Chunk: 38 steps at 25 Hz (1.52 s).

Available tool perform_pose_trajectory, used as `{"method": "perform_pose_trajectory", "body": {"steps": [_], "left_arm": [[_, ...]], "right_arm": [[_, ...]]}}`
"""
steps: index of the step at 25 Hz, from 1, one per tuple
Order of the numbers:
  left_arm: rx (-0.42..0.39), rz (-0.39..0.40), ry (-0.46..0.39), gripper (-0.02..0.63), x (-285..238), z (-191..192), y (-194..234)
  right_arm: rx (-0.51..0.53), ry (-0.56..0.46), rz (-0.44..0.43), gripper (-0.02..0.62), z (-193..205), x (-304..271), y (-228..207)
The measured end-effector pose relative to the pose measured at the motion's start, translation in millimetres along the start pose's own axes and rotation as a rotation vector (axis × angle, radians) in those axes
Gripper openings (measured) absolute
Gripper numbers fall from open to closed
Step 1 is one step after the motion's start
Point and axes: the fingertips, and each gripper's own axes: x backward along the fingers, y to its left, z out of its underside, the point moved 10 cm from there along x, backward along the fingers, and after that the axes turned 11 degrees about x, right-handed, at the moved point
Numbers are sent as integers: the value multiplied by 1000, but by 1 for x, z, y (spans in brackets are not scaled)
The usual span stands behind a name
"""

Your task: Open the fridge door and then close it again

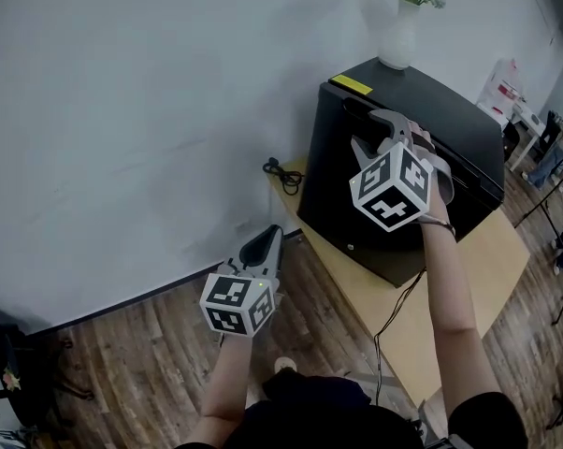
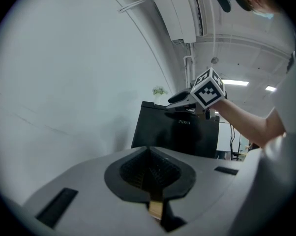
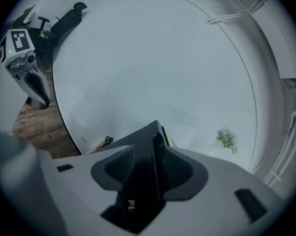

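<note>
Right gripper (image 1: 370,135) hangs wide open at the top front edge of the boxy, smooth black fridge (image 1: 431,110), door edge between its jaws, probably lining up a pull; the fridge looks shut on the pale wooden tabletop (image 1: 487,260); left gripper (image 1: 266,249), pinched together and empty, hangs aside.

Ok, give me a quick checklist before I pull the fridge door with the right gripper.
1. Right gripper open: ok, jaws apart.
2. Right gripper at the fridge door top edge: ok; contact cannot tell.
3. The fridge door shut: ok, looks closed.
4. Left gripper clear of the fridge door: ok, shut, empty, off to the side.
5. Vase upright on the fridge: ok.
6. Cable clear of the door's swing: cannot tell.
</note>
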Motion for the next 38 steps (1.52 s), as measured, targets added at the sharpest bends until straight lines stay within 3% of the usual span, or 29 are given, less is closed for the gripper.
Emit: {"method": "perform_pose_trajectory", "body": {"steps": [4, 11, 23, 38], "left_arm": [[2, 3, 13, 12, -13, 1, 3], [18, 2, 43, 12, -28, 11, 12], [52, -11, 57, 12, -28, 23, 11], [76, -17, 61, 12, -10, 30, 12]], "right_arm": [[6, 57, -45, 170, 0, -19, -1], [-9, 184, -40, 158, 6, -42, 8], [-1, 202, -97, 141, 4, -41, 7], [33, 174, -60, 140, 4, -40, 10]]}}
